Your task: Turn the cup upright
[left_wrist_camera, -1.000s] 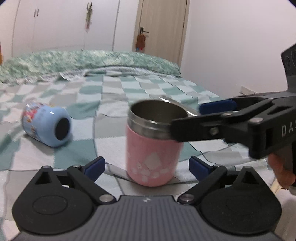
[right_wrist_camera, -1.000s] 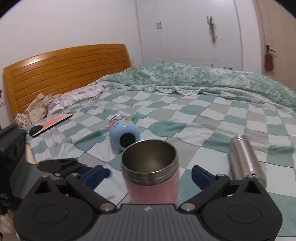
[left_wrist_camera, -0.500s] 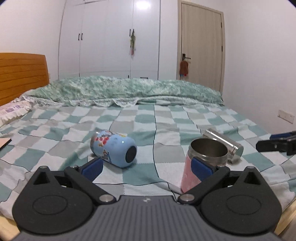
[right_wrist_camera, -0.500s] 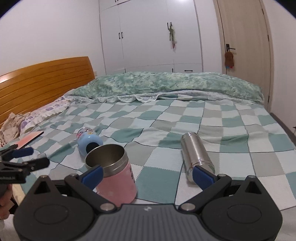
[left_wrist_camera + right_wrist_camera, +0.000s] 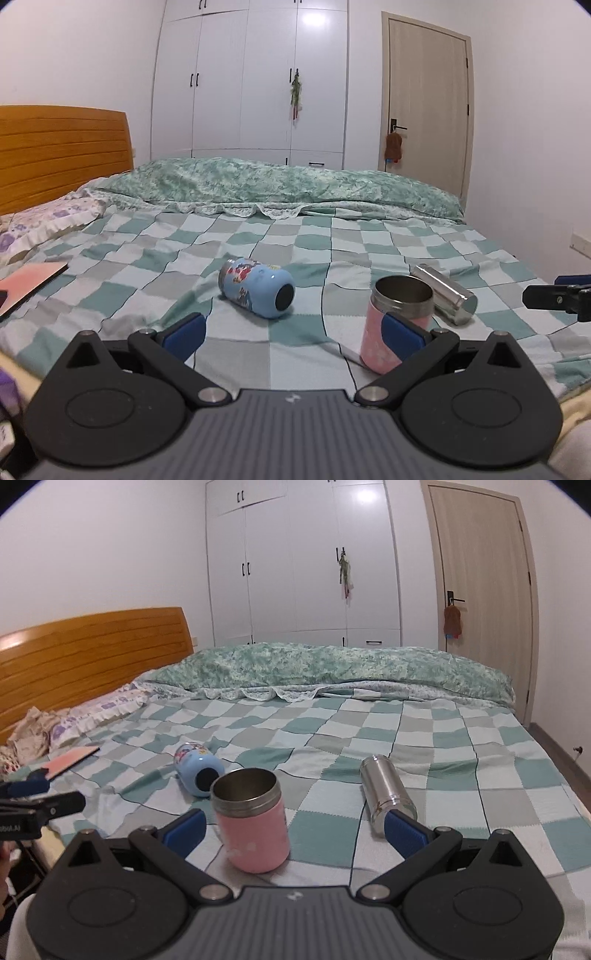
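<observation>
A pink cup with a steel rim (image 5: 397,325) (image 5: 253,821) stands upright on the checked bed cover, mouth up. A light blue printed cup (image 5: 256,287) (image 5: 197,773) lies on its side to its left. A steel bottle (image 5: 445,294) (image 5: 386,792) lies on its side to its right. My left gripper (image 5: 291,334) is open and empty, drawn back from the cups. My right gripper (image 5: 293,829) is open and empty, just behind the pink cup without touching it.
The bed (image 5: 295,236) has a green quilt (image 5: 273,184) at the back and a wooden headboard (image 5: 92,653) at left. A pink flat book (image 5: 27,278) lies at the left edge. Wardrobe (image 5: 303,561) and door (image 5: 480,590) stand behind.
Both grippers have pulled back from the pink cup, which now stands alone upright. The view has widened; the right gripper no longer reaches over the cup rim.
</observation>
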The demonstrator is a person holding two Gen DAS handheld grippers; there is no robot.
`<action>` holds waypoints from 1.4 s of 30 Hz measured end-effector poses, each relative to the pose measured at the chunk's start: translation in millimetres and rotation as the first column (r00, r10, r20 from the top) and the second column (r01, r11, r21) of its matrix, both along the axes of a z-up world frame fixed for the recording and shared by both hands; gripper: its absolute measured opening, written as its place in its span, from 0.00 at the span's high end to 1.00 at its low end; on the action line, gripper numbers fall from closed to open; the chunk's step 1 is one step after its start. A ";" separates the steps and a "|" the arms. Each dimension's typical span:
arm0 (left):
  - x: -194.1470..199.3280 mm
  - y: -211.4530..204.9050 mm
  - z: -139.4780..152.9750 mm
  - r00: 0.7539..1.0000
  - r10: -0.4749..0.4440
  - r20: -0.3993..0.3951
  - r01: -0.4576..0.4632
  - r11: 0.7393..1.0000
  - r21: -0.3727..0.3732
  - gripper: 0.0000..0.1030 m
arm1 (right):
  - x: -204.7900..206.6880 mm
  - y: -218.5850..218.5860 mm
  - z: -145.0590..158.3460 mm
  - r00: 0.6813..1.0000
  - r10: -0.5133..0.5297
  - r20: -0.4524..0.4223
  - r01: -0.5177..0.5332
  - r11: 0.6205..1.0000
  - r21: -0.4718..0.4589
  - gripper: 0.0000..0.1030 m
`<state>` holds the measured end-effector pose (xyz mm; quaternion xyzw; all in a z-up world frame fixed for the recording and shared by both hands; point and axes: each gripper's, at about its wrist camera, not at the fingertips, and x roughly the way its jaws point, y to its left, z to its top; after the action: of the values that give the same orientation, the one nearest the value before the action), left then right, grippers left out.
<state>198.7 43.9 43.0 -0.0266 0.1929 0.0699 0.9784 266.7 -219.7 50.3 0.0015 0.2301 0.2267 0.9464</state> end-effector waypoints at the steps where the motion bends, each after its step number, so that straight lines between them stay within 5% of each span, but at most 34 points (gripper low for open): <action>1: -7.3 -1.7 1.6 1.000 0.002 -0.003 -0.002 1.000 0.004 0.00 | -6.5 -2.0 1.4 1.000 0.006 -0.002 -0.006 1.000 0.004 0.00; 11: -89.9 -15.6 16.1 0.999 0.013 0.037 -0.012 1.000 -0.020 0.00 | -86.3 -21.1 5.1 1.000 -0.012 0.011 0.012 1.000 -0.028 0.00; 19: -143.2 -31.6 16.7 1.000 0.013 0.028 -0.014 0.999 0.041 0.00 | -160.4 -27.8 -0.1 0.999 0.023 0.023 -0.022 1.000 -0.007 0.00; 24: -186.1 -35.5 -0.9 0.993 0.072 0.097 -0.081 0.993 0.085 0.00 | -200.9 -24.4 -3.2 0.997 0.030 0.065 -0.028 0.999 -0.038 0.00; 28: -194.5 -44.4 -3.2 0.990 0.036 0.137 -0.055 0.989 0.137 0.00 | -228.8 -19.9 -5.4 0.993 0.016 0.113 -0.012 0.999 -0.040 0.00; 31: -199.1 -50.3 -2.1 0.991 -0.020 0.131 0.004 0.993 0.122 0.00 | -238.4 -15.8 -12.0 0.996 0.033 0.086 -0.035 0.999 0.022 0.00; 42: -200.7 -57.4 -3.2 0.994 -0.016 0.107 0.008 0.997 0.070 0.00 | -240.1 -6.5 -15.3 0.994 0.056 0.091 -0.057 0.998 0.007 0.00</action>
<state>-1.9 -13.5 39.9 0.0049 0.1375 0.0692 0.9881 26.5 -226.3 35.0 -0.0109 0.1858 0.2543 0.9490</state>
